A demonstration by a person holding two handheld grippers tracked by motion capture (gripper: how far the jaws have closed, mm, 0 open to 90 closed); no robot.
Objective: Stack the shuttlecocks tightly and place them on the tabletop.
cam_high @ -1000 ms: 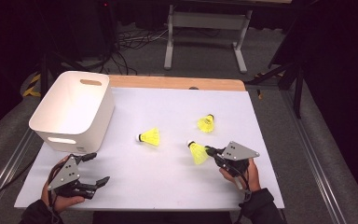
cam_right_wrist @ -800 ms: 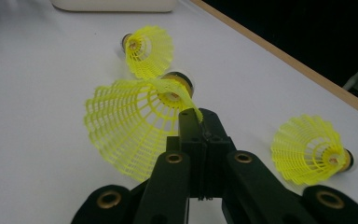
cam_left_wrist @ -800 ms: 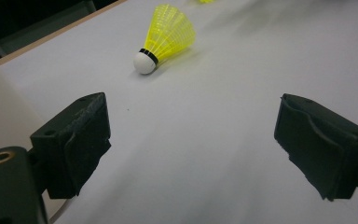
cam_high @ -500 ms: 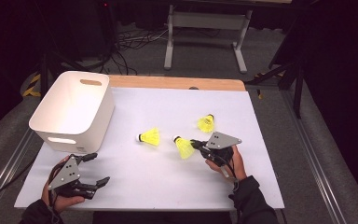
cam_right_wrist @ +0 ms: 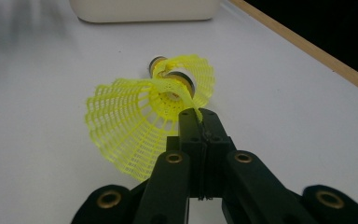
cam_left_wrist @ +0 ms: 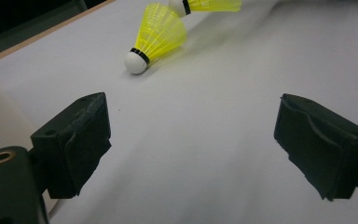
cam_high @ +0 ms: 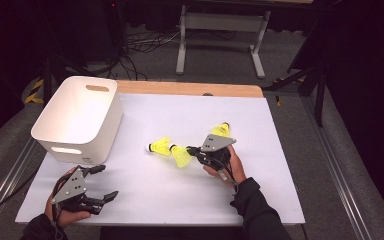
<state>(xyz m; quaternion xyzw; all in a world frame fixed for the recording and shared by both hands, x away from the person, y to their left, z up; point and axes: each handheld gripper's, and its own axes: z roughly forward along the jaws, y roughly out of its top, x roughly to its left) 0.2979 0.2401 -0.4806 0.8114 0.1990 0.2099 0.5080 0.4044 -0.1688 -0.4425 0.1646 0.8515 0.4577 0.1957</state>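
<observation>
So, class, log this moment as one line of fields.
right gripper: shut on yellow plastic shuttlecock skirt | left gripper: open, empty | white plastic bin: upright | second shuttlecock: on table

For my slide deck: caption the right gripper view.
Right gripper shut on the rim of a yellow shuttlecock, white bin beyond.

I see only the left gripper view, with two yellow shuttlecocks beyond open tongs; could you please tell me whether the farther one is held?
Observer: Yes, the right tongs are shut on the skirt rim of that held shuttlecock.
Operator: Are there any more shuttlecocks?
Observer: A third shuttlecock lies just beyond the right hand.
Operator: Is there a container?
Observer: A white bin with handle slots stands at the left of the table.
</observation>
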